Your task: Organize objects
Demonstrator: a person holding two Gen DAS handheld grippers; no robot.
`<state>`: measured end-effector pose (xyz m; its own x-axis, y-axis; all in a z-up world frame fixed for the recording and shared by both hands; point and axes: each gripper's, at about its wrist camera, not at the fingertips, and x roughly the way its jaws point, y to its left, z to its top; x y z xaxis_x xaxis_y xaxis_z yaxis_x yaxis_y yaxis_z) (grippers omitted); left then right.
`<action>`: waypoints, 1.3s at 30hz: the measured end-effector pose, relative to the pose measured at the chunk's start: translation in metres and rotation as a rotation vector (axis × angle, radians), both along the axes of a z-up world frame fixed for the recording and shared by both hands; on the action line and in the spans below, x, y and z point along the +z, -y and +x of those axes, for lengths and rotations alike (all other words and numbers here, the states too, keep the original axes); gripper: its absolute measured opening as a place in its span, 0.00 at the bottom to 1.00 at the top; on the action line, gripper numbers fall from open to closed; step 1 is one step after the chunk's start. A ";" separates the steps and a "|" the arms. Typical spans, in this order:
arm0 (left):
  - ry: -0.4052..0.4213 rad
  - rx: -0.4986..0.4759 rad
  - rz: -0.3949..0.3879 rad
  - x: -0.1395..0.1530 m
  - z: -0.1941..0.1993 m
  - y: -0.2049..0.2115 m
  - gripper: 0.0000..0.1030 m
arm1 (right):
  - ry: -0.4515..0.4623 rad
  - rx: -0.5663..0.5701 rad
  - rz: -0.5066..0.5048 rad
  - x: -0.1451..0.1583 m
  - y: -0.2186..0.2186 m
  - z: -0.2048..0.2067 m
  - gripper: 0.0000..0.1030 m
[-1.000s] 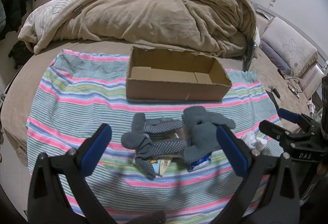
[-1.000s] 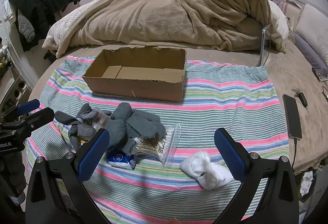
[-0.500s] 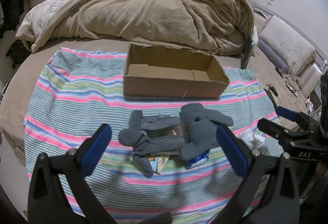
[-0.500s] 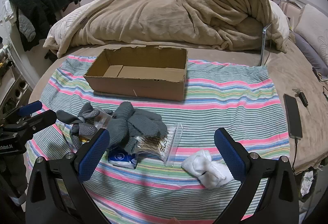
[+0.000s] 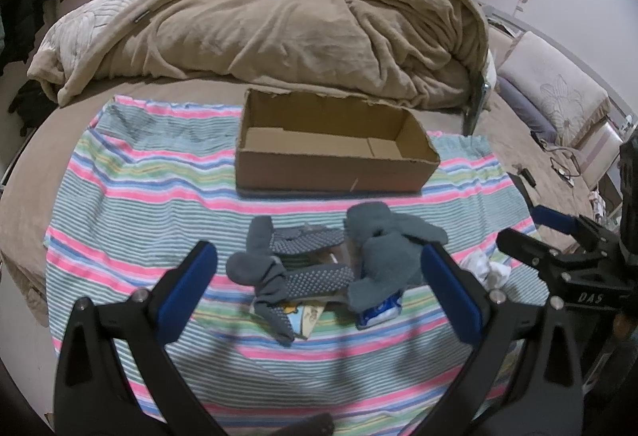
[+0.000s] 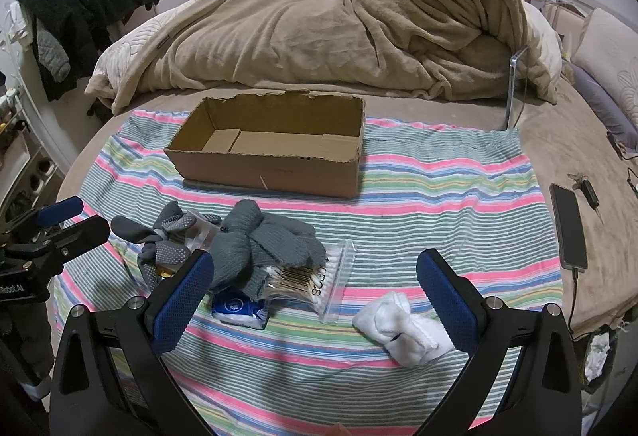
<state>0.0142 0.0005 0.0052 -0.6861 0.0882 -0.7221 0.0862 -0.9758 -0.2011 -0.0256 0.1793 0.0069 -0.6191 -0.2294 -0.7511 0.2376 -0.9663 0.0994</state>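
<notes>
An open cardboard box (image 5: 335, 169) (image 6: 275, 165) stands empty on the striped cloth (image 5: 131, 205) (image 6: 438, 197). In front of it lies a heap: grey dotted socks (image 5: 295, 268) (image 6: 167, 236), grey knit gloves (image 5: 386, 248) (image 6: 263, 240), a blue packet (image 5: 379, 312) (image 6: 235, 306) and a clear bag of cotton swabs (image 6: 319, 280). A white sock bundle (image 6: 402, 328) (image 5: 484, 266) lies to the right. My left gripper (image 5: 315, 288) hangs open over the heap. My right gripper (image 6: 315, 288) is open above the swab bag and white bundle, holding nothing.
A rumpled tan blanket (image 5: 279, 21) (image 6: 339, 21) fills the bed behind the box. A phone (image 6: 568, 232) on a cable and keys (image 6: 586, 189) lie at the right bed edge. Dark clothes (image 6: 87, 1) hang at the left. Pillows (image 5: 554, 85) sit far right.
The left gripper has drawn back and risen slightly, so the box and heap sit a little farther off. The right gripper has barely shifted. Both stay open.
</notes>
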 end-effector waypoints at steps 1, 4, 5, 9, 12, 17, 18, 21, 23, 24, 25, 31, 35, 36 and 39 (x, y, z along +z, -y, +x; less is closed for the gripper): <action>0.001 0.001 -0.001 0.000 0.000 0.000 1.00 | 0.001 0.001 -0.001 0.001 0.000 -0.001 1.00; 0.001 0.003 -0.005 -0.002 0.000 0.001 1.00 | 0.004 0.002 -0.002 0.002 0.000 -0.002 1.00; 0.001 0.004 -0.006 -0.002 0.000 0.002 1.00 | 0.004 0.002 -0.001 0.001 0.000 -0.001 1.00; 0.001 0.006 -0.008 -0.003 0.000 0.003 0.99 | 0.007 0.001 -0.001 0.001 0.001 -0.003 1.00; 0.005 0.002 -0.008 -0.005 -0.002 0.004 0.99 | 0.009 0.000 -0.001 -0.001 0.001 -0.004 1.00; 0.017 -0.001 -0.007 -0.012 -0.007 0.005 0.99 | 0.023 -0.003 0.003 -0.007 0.000 -0.008 1.00; 0.020 -0.001 -0.006 -0.014 -0.008 0.005 0.99 | 0.026 -0.004 0.005 -0.009 0.000 -0.008 1.00; 0.037 -0.002 -0.006 -0.023 -0.012 0.005 0.99 | 0.043 -0.008 0.010 -0.017 -0.002 -0.010 1.00; 0.054 -0.004 -0.008 -0.032 -0.016 0.004 0.99 | 0.062 -0.010 0.015 -0.024 -0.004 -0.011 1.00; 0.060 -0.004 -0.009 -0.035 -0.017 0.004 0.99 | 0.071 -0.012 0.019 -0.028 -0.005 -0.012 1.00; 0.068 -0.005 -0.013 -0.040 -0.019 0.004 0.99 | 0.082 -0.013 0.024 -0.033 -0.006 -0.012 1.00; 0.116 -0.015 -0.014 -0.065 -0.027 0.003 0.97 | 0.148 -0.032 0.050 -0.060 -0.019 -0.014 0.99; 0.154 -0.007 -0.015 -0.082 -0.032 0.007 0.90 | 0.190 -0.051 0.053 -0.080 -0.028 -0.017 0.99; 0.158 -0.001 -0.013 -0.085 -0.032 0.009 0.88 | 0.198 -0.054 0.054 -0.085 -0.030 -0.016 0.98; 0.164 0.023 -0.004 -0.092 -0.033 0.019 0.87 | 0.228 -0.065 0.056 -0.099 -0.036 -0.017 0.95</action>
